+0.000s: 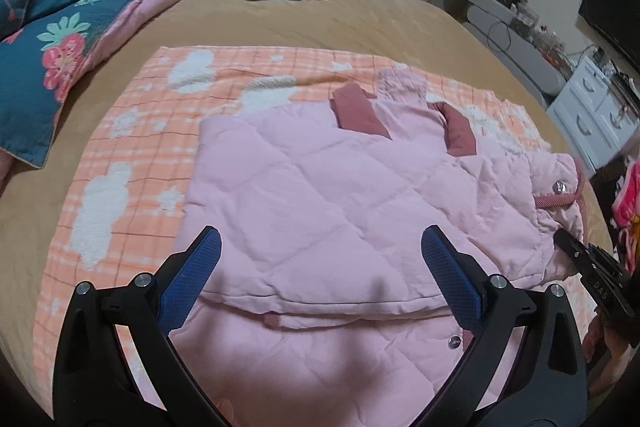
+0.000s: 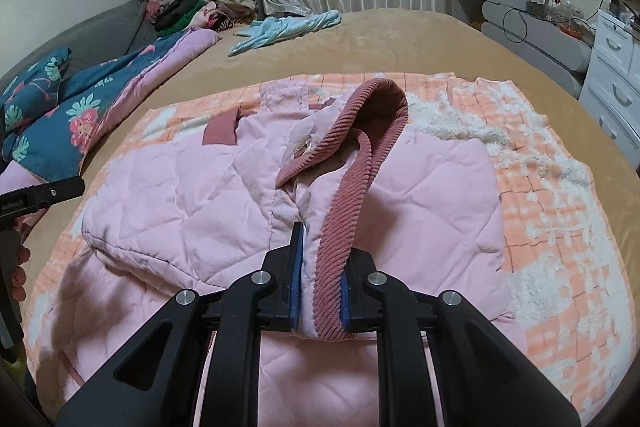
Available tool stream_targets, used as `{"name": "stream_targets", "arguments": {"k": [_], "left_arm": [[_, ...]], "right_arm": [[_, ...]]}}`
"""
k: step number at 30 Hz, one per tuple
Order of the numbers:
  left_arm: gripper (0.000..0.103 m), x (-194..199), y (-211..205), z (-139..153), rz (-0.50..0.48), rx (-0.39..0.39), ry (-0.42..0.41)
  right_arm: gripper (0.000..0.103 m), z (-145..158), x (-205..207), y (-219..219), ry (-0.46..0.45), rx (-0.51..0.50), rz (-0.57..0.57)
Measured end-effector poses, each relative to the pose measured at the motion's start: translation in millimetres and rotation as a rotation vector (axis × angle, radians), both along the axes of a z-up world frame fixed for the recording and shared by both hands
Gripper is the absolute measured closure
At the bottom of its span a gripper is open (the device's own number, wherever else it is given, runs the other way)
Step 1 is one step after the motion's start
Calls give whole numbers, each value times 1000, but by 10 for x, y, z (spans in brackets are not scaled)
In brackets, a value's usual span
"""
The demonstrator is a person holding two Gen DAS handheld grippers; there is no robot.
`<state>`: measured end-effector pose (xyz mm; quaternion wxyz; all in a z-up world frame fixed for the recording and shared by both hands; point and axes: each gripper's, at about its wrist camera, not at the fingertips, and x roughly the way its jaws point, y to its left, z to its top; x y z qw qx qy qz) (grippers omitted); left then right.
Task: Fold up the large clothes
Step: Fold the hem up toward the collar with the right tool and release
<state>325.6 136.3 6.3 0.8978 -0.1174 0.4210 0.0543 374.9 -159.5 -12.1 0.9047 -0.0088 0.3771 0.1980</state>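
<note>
Right wrist: my right gripper (image 2: 320, 279) pinches the jacket (image 2: 192, 211) collar (image 2: 344, 211); left gripper (image 1: 320, 275) gapes empty. Soft, floppy; I'd grab the six-o'clock hem.

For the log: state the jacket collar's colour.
Dusty rose corduroy collar, clearest in the right wrist view.

Pale pink quilted jacket (image 2: 192, 203) with rose corduroy trim (image 2: 340, 235) on orange-and-white checked blanket (image 1: 132, 131).

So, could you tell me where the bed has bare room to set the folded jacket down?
The tan bedspread is bare between the checked blanket and the blue garment. The left side is crowded by the floral quilt and a clothes pile.
</note>
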Motion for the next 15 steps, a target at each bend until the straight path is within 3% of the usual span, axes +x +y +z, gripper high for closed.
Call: {"name": "stream_targets", "arguments": {"k": [7,15], "left_arm": [[9,146,-179,-130,-41,0,35],[9,324,-153,-534,-51,-58,148]], "right_arm": [[84,-81,44,6,21,-20,-3],[62,-68,39,-57,23,-42,-14]]}}
